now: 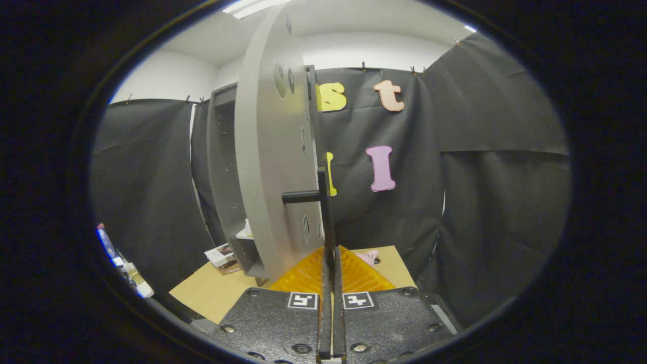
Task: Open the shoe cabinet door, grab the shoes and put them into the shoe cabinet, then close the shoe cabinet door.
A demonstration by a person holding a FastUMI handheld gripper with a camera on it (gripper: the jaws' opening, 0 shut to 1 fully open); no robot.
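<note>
Gripper view: door handle grasp
Gripper [331,263]: fingers pressed together on the thin black vertical bar of the door handle [323,202]
Cabinet door [275,151]: grey, swung open, edge-on just left of the fingers
Shoe cabinet [222,172]: far left behind the door, shelves visible
Shoe [369,257]: pink, on the tan table [212,293], far right beyond the fingers
Clutter [222,255]: small boxes near the cabinet base

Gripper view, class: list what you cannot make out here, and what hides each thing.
- Cabinet interior: the open door covers most of it.
- Pink object on the table: mostly hidden behind the fingers; unidentifiable.
- Items by the cabinet's foot: too small to identify.
- Claw: fingers closed on the door's black handle.
</note>
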